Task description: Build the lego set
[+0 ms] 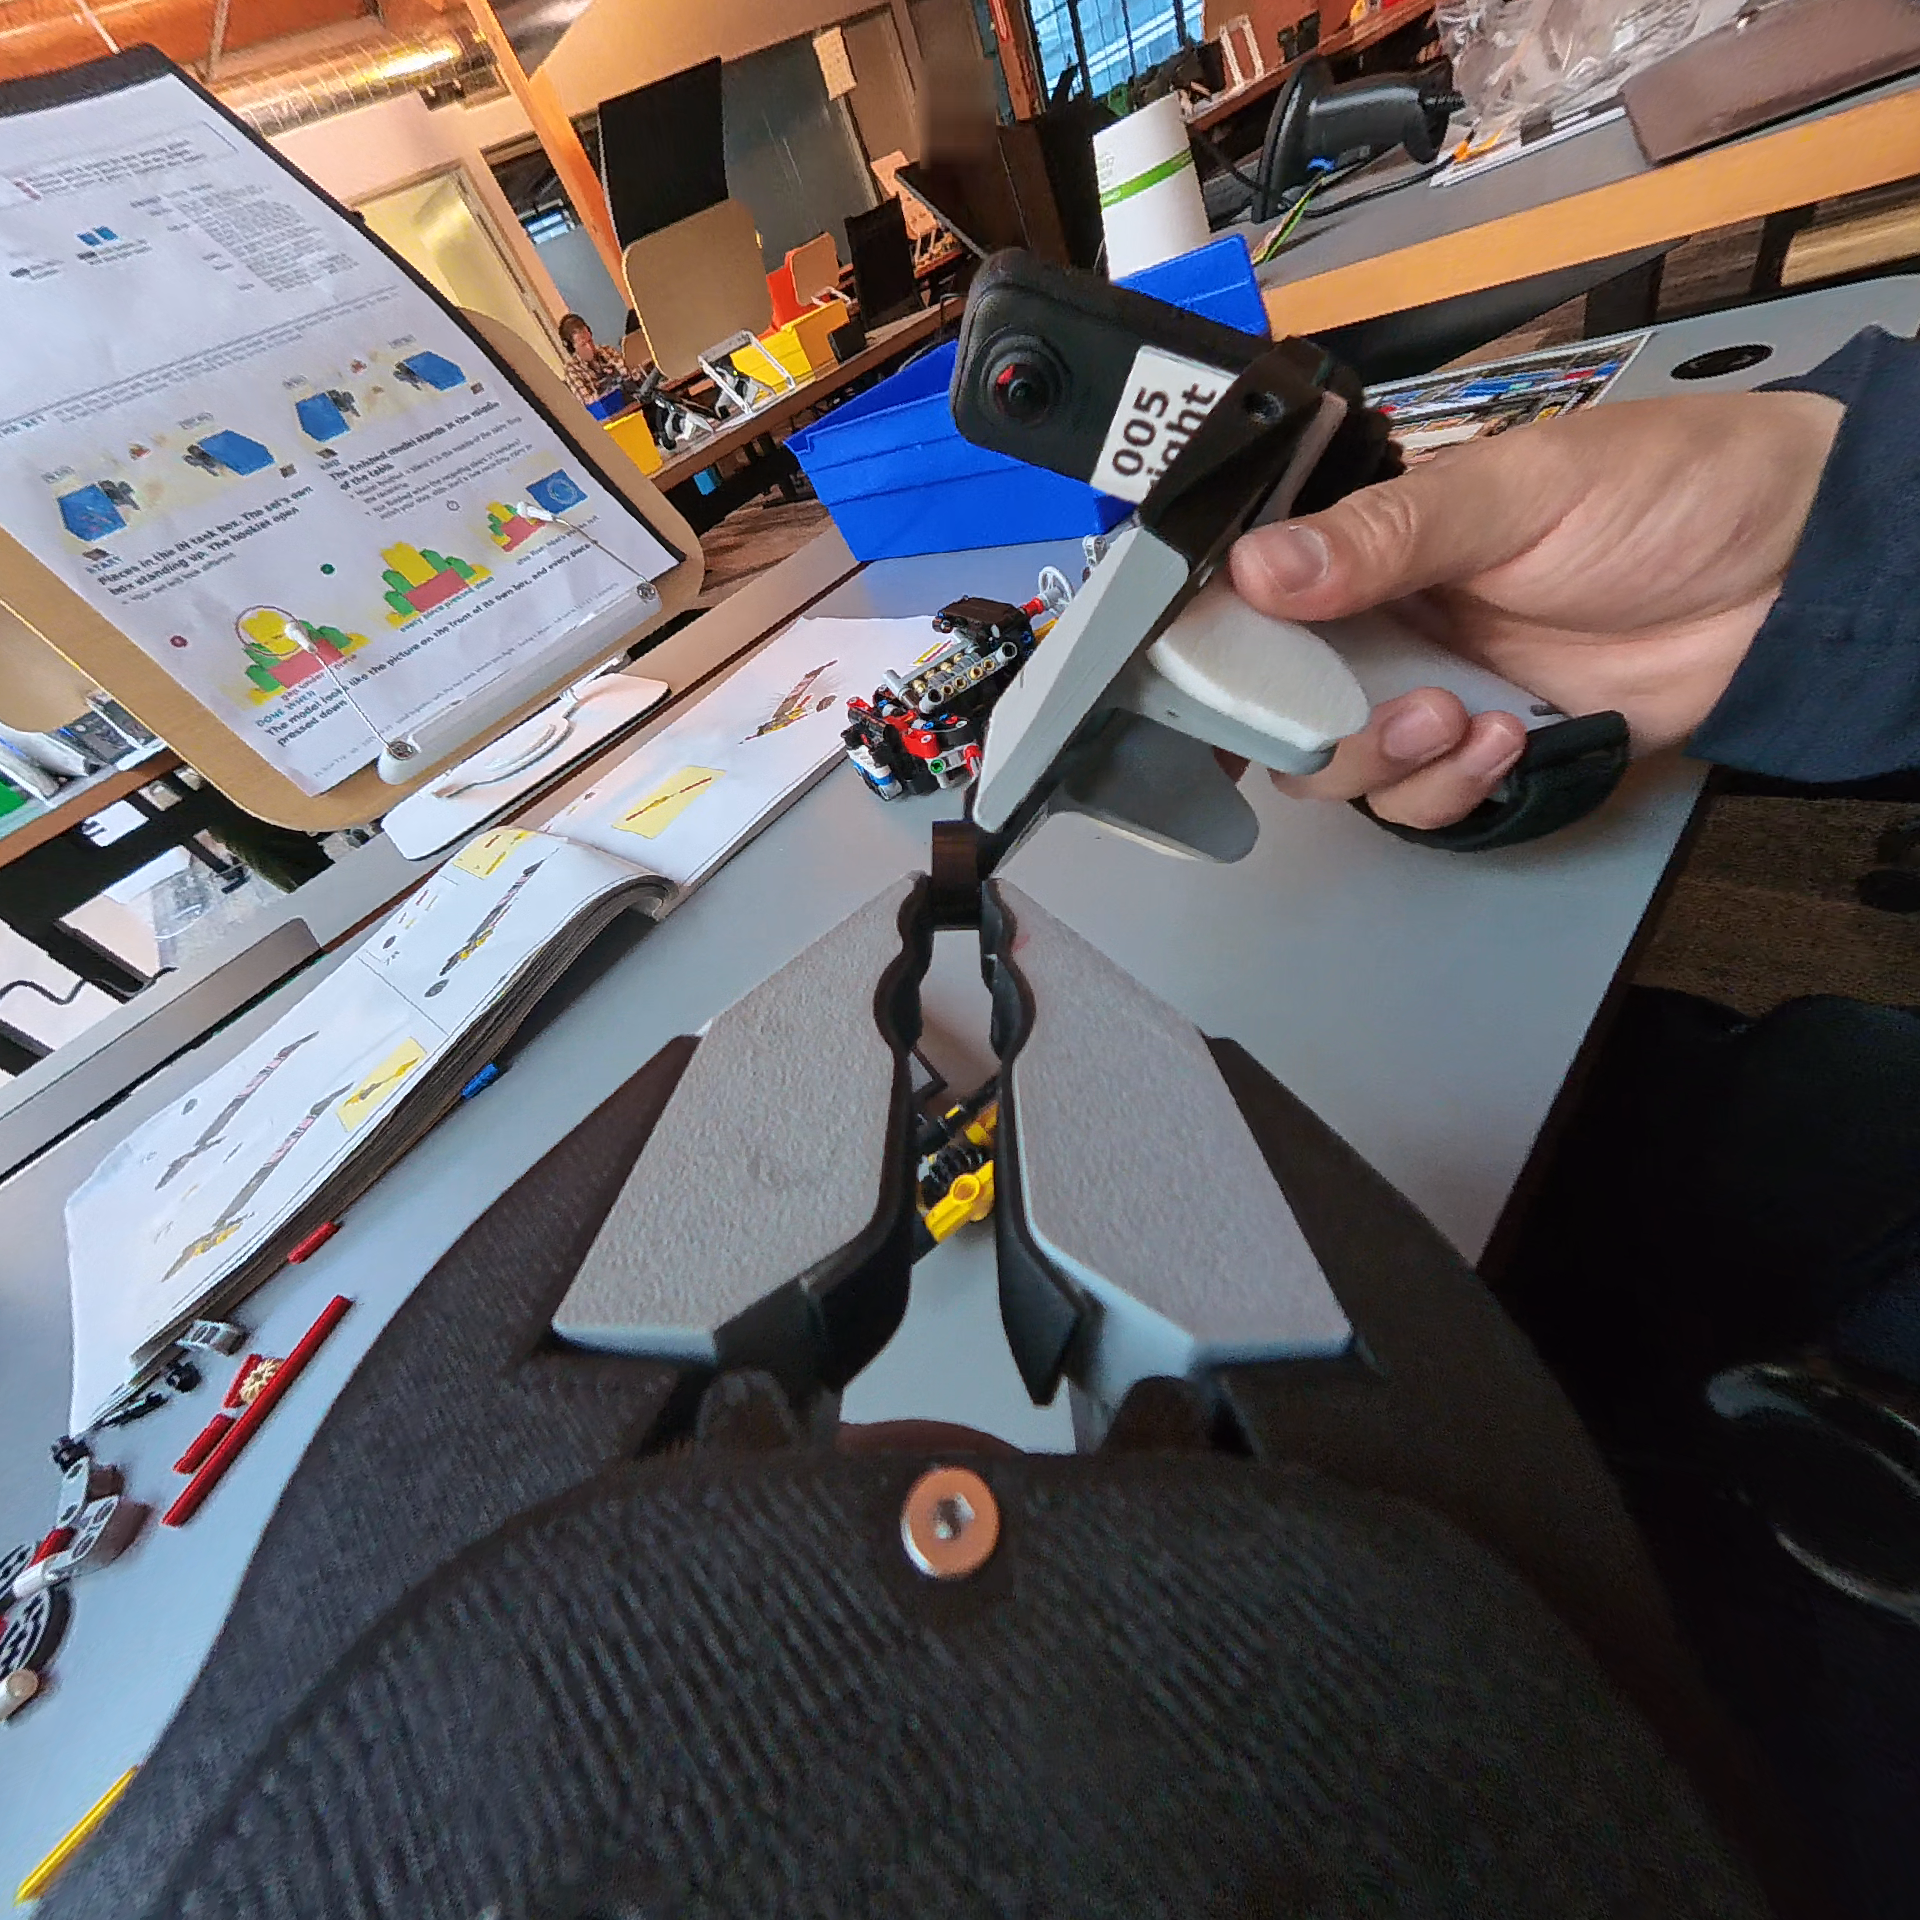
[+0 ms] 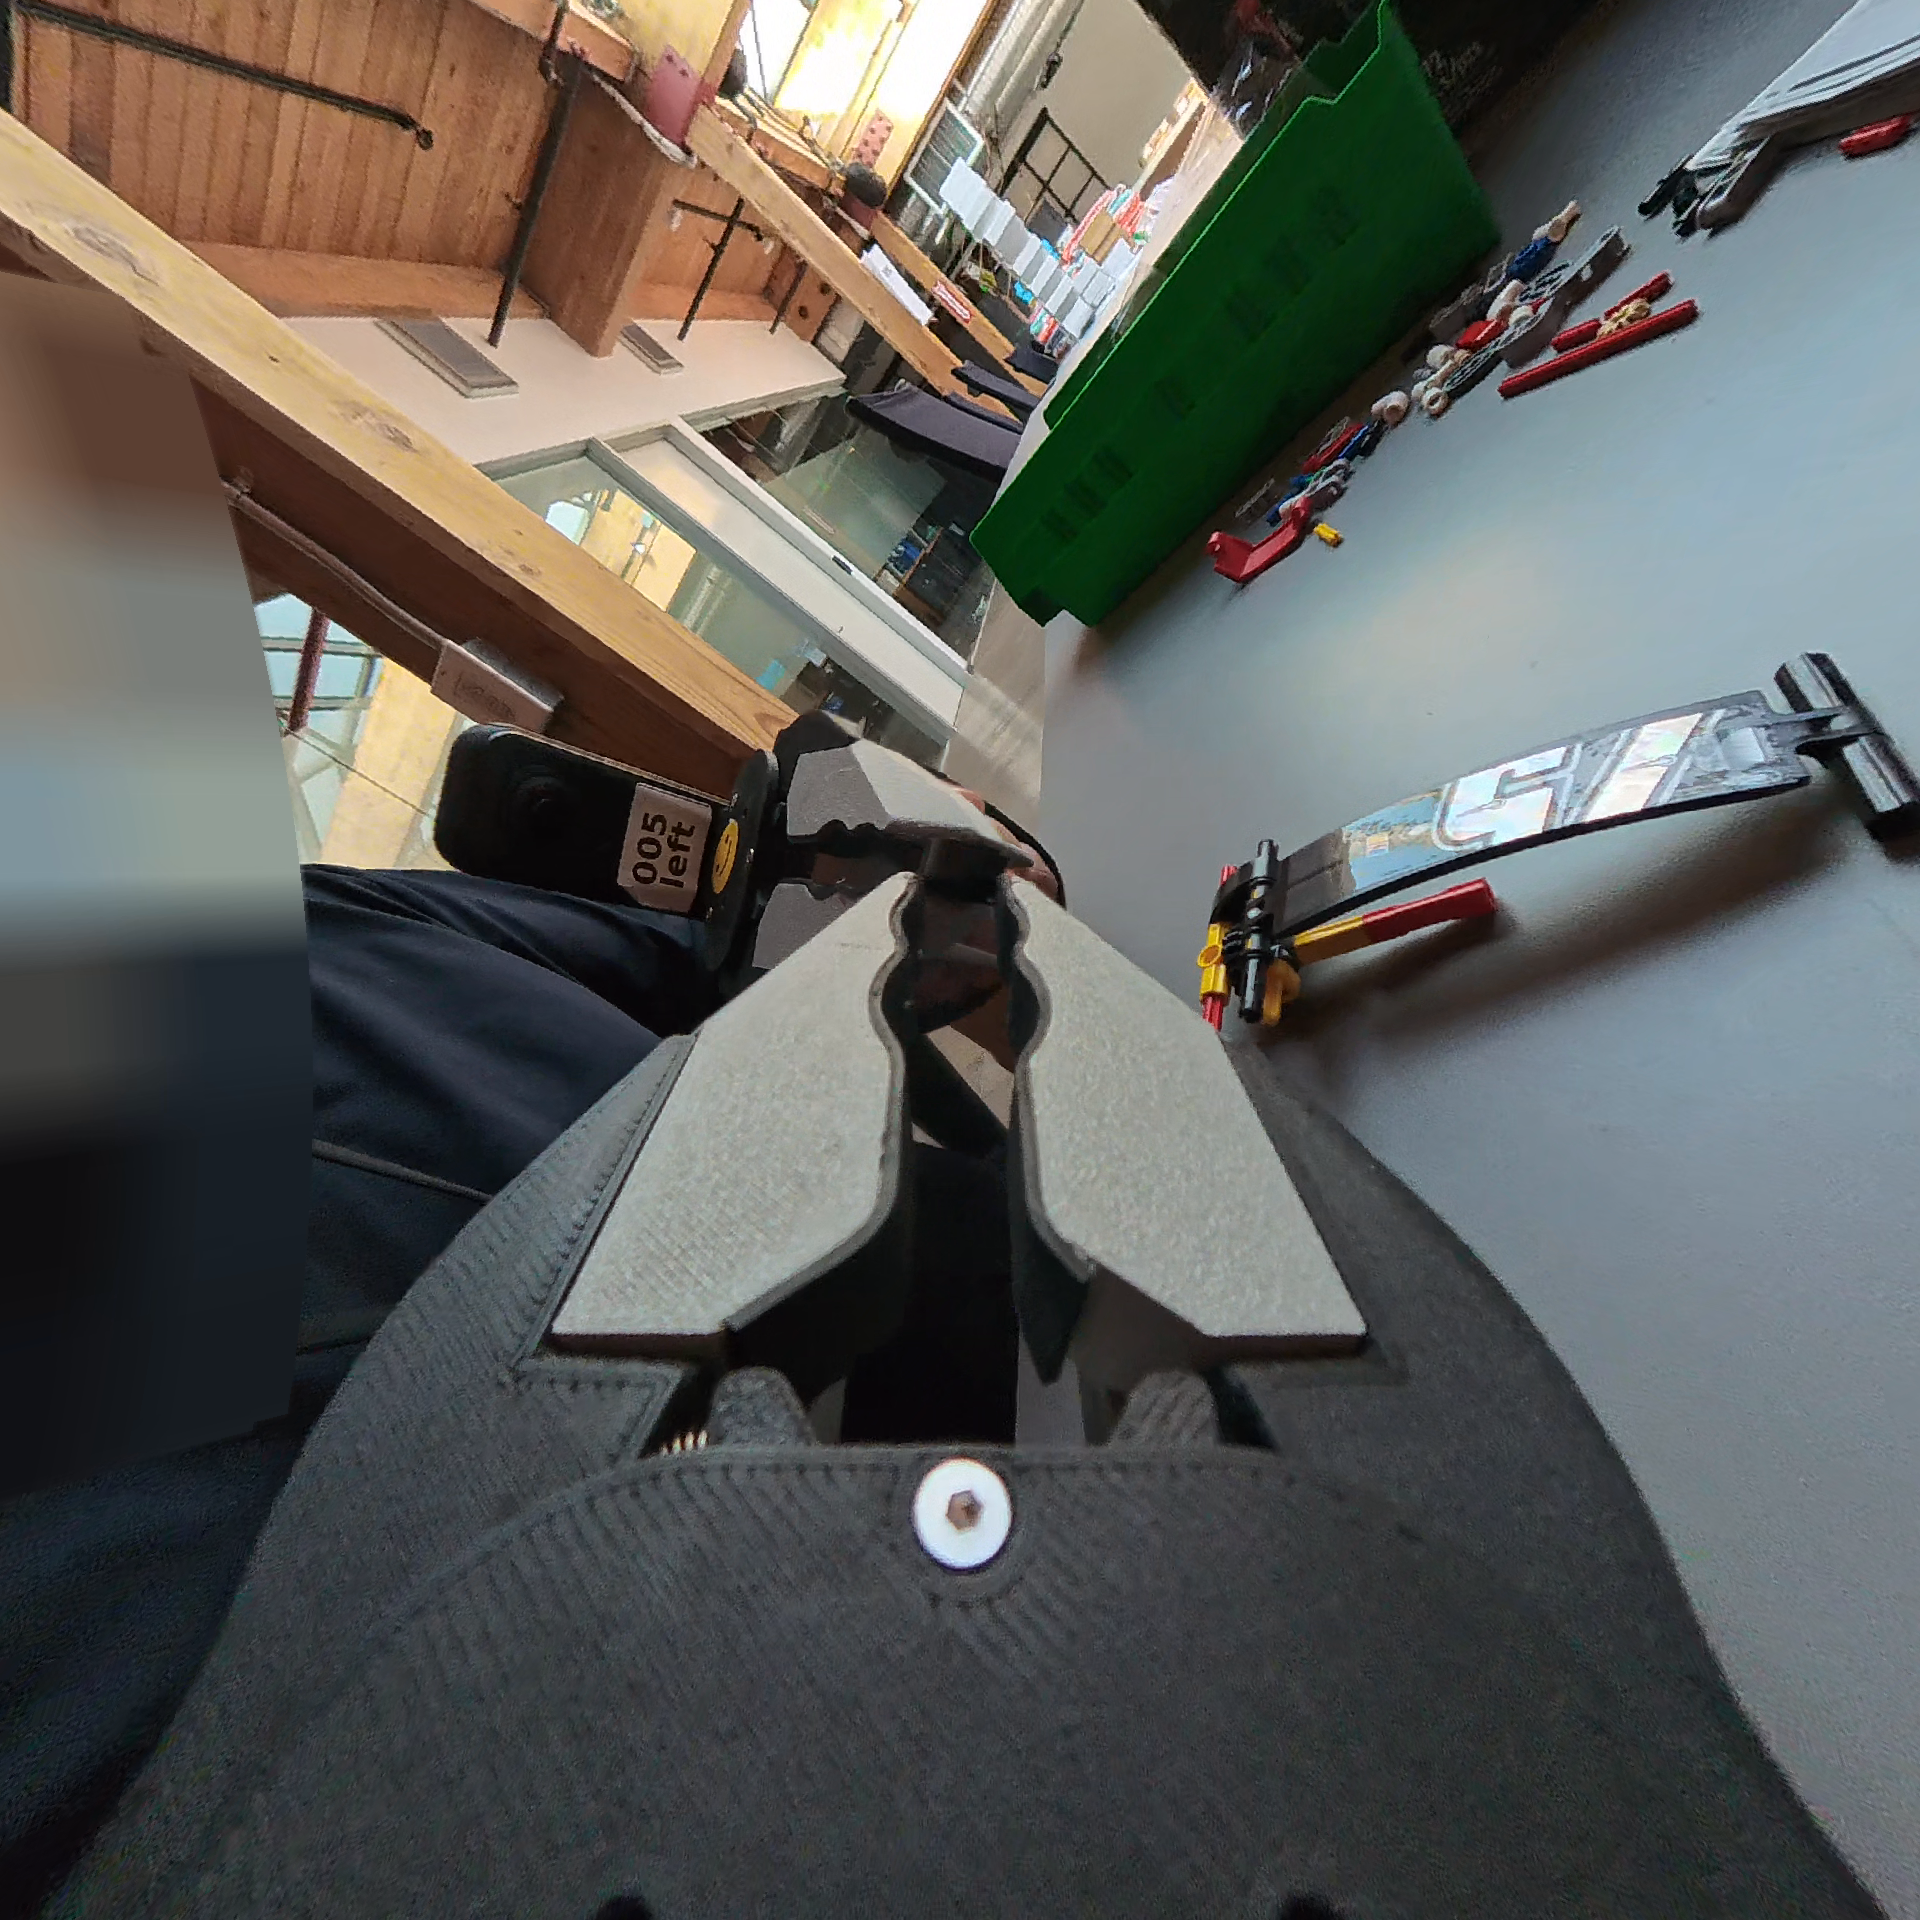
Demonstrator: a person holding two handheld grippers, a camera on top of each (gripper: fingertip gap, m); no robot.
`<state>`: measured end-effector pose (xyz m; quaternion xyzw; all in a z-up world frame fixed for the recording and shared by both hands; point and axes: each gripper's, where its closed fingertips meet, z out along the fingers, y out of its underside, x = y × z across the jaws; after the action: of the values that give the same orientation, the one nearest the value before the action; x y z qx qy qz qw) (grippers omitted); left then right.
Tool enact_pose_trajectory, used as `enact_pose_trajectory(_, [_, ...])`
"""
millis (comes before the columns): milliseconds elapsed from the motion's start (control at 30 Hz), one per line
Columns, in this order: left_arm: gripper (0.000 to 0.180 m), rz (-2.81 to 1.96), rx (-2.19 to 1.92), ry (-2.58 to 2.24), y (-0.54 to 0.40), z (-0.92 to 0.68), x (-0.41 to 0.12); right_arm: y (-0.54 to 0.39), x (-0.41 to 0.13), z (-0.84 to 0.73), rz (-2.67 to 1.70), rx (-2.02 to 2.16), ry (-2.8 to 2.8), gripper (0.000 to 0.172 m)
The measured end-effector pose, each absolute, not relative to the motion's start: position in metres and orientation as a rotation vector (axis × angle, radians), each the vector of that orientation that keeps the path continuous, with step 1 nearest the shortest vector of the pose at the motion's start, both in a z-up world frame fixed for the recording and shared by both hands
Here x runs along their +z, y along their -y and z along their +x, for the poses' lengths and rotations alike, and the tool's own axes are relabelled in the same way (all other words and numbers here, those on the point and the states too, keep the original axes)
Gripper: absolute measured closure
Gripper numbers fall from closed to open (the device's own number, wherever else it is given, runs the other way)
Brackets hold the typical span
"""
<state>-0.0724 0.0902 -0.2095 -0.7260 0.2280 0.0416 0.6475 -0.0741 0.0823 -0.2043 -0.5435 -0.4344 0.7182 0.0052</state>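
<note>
Left gripper (image 1: 954, 899): fingers nearly shut, tips pinching a small dark block (image 1: 954, 868), pads pressed on both its sides. Block sticks up out of the tips, held clear above the grey tabletop (image 1: 1351, 1039).

Right gripper (image 2: 956, 899): fingers narrowly apart, tips closed on that same dark block (image 2: 961, 868) from the opposite end. From the left wrist view its grey fingers (image 1: 1070, 675) come down at an angle and touch the block's top right edge. A hand (image 1: 1538, 582) holds its handle.

Around them:
- Open instruction booklet (image 1: 436, 1039) lies on the tabletop left of the left gripper, with red rods (image 1: 260, 1403) and small loose parts near its lower corner.
- Partly built toy model (image 1: 935, 696), red, black and grey, sits past the booklet, behind the right gripper's fingers.
- Blue bin (image 1: 935, 468) farther back.
- Instruction sheet on a stand (image 1: 291, 416) upper left.
- Right wrist view: long dark strip with yellow and red pieces at one end (image 2: 1558, 810) lies on the tabletop, well apart from the grippers; green bin (image 2: 1247, 364) behind it.
</note>
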Motion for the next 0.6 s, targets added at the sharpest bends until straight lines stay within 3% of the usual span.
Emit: enact_pose_trajectory(600, [0.175, -1.621, 0.105, -0.528, -0.0880, -0.0709, -0.2061, -0.0777, -0.1976, -0.0723, -1.715, 2.521, 1.297, 0.161])
